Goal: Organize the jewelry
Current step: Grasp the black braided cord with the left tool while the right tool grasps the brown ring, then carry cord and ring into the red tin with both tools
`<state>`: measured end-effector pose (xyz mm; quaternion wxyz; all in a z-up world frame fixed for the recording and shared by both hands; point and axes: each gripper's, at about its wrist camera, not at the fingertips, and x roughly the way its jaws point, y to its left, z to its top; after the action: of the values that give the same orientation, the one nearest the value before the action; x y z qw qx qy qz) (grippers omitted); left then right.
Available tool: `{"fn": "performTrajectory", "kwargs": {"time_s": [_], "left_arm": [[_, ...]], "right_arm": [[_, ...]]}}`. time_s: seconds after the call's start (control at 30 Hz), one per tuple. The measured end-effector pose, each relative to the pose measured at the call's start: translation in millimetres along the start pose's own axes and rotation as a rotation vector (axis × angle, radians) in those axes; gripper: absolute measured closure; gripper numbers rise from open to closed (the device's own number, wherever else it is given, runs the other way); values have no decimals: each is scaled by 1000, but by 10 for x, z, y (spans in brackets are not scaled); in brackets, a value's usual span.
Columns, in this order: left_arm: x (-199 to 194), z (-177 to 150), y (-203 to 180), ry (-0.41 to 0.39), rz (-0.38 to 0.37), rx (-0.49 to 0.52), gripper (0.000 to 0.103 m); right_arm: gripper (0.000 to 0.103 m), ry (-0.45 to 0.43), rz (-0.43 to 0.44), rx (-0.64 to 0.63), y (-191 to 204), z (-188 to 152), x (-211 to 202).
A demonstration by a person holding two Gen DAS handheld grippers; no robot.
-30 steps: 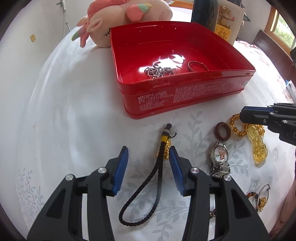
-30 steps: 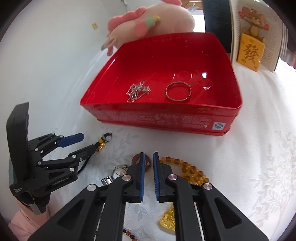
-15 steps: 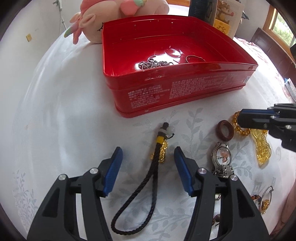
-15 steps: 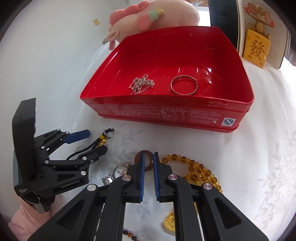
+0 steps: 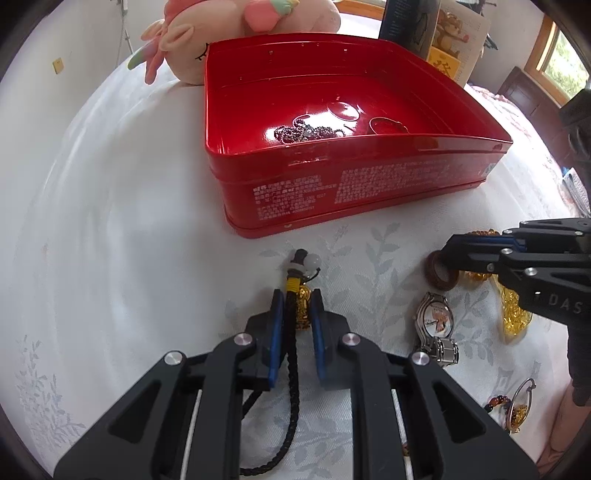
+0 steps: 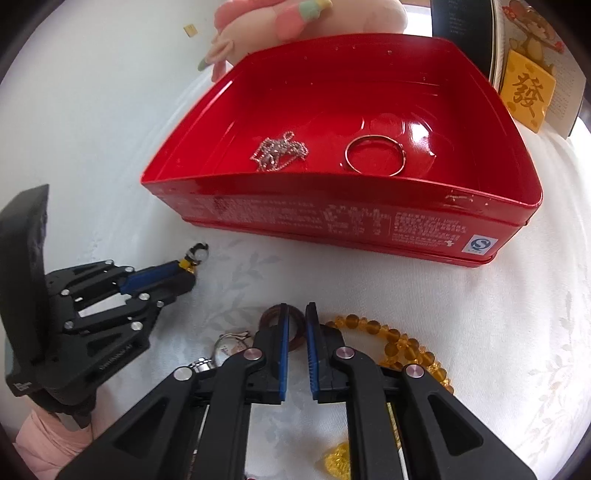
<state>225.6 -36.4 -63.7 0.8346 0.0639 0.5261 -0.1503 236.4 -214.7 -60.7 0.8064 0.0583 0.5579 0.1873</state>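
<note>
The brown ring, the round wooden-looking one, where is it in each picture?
Left wrist view: the brown ring lies far right on the cloth, at the tip of the right claw, above the watch.
Right wrist view: it sits bottom centre, straddled by that claw's blue pads, left of the amber beads.
Shared landmark: the red tin behind it in both.

You worked on a worktop [image 5: 110,206] under a white cloth [image 5: 369,258] with a pale leaf pattern. Behind it stood a plain white wall [image 5: 66,33] with a small yellow tag [image 5: 58,65]. At far right a wood-framed window [image 5: 557,55] let in daylight above dark wooden furniture [image 5: 528,99].
</note>
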Motion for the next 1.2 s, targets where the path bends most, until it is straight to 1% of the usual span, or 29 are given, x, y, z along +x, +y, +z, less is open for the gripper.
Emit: {"fn": "performTrajectory", "kwargs": {"time_s": [0.27, 0.47, 0.53, 0.63, 0.87, 1.07, 1.2], "left_arm": [[6, 0, 15, -1, 6, -13, 88], [-8, -11, -12, -15, 22, -18, 90], [-19, -10, 2, -17, 12, -29, 91], [-71, -1, 35, -22, -31, -50, 91], [-340, 20, 21, -88, -76, -55, 91], [-638, 36, -11, -160, -106, -52, 91], [-844, 89, 15, -210, -115, -62, 91]], "right_arm": [[91, 16, -26, -45, 74, -9, 66], [93, 9, -12, -37, 37, -8, 59], [95, -2, -6, -39, 45, -16, 20], [96, -30, 22, -38, 40, -28, -91], [96, -87, 70, -36, 3, -41, -332], [96, -124, 90, -35, 35, -46, -462], [96, -149, 93, -27, -54, -80, -612]]}}
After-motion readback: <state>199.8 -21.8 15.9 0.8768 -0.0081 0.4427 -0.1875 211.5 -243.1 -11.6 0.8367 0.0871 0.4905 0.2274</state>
